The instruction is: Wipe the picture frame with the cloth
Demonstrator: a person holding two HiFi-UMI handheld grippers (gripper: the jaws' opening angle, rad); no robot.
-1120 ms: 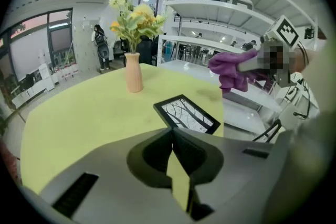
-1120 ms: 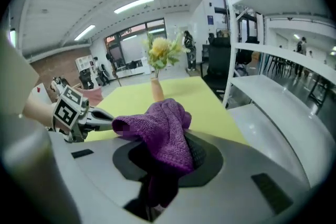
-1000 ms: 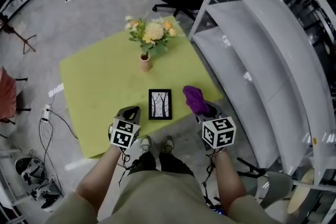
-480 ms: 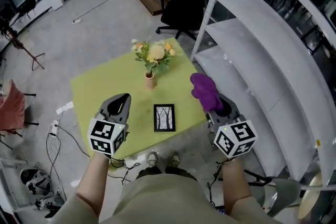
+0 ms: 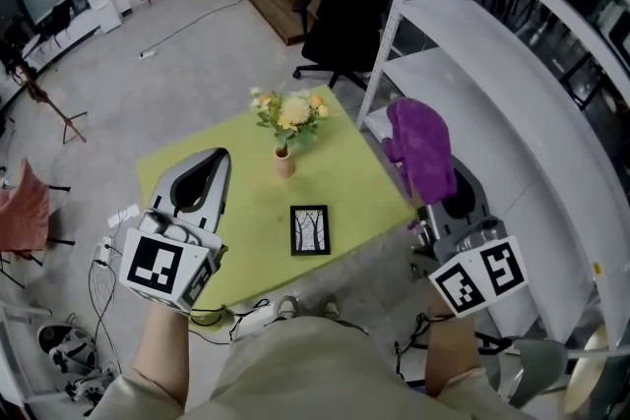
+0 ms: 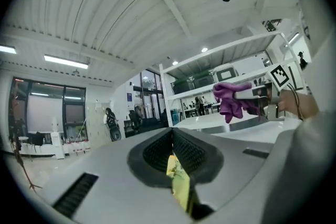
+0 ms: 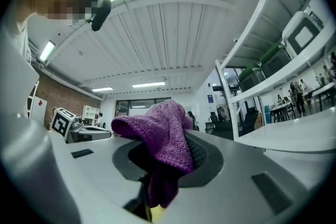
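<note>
Right gripper (image 5: 445,195) high beside shelf (image 5: 492,44), jaws clamped on purple cloth (image 5: 421,148). Left gripper (image 5: 202,177) high over desk (image 5: 226,211), jaws together, nothing between. Picture frame (image 5: 310,229) flat on desk near front edge, apart from both grippers

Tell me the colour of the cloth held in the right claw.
Purple. The cloth shows best in the right gripper view.
</note>
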